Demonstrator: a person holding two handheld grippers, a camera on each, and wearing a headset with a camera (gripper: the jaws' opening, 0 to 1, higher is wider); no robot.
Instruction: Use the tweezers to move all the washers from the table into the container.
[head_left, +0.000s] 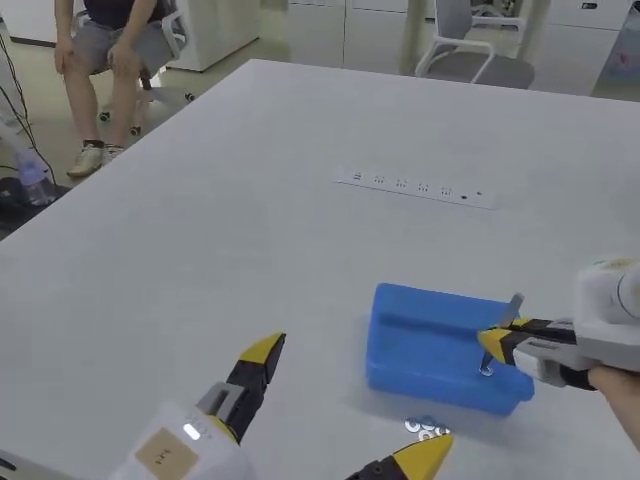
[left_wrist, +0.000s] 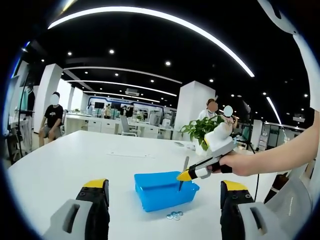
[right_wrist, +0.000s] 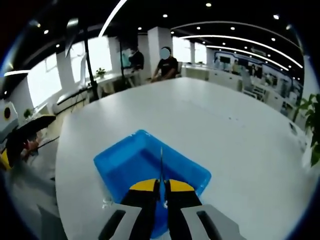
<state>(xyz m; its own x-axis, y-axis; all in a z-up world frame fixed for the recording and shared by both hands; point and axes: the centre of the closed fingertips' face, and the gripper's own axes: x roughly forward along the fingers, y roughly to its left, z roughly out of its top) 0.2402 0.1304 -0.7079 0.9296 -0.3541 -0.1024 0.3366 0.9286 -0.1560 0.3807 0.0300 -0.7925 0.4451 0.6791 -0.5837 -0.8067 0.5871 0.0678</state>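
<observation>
- The tweezers (head_left: 513, 306) are being clamped between the narrowly closed fingers of the right gripper (head_left: 495, 343). Their tips are being pointed down over the blue container (head_left: 425, 345). Whether a washer is being carried in the tips cannot be told.
- The tips are being held inside the container's outline, apparently so that anything released is dropped within its walls and not onto the desk (head_left: 250, 220).
- The left gripper (head_left: 345, 405) is being held with its fingers spread wide and nothing between them. It is being hovered near the container's near side, probably so that the container can be steadied if needed.
- A small cluster of washers (head_left: 428, 430) is being left on the desk just beside the container's near wall, close to one left finger. The task is therefore being judged unfinished.
- The near rim is being taken as the edge to clear: the tweezers would have to be lifted over it and lowered onto the cluster.
- Ample bare desk is being offered on the far side, with the power strip (head_left: 415, 187) well apart. The tight spot is being formed between the wall, the washers and the left finger.
</observation>
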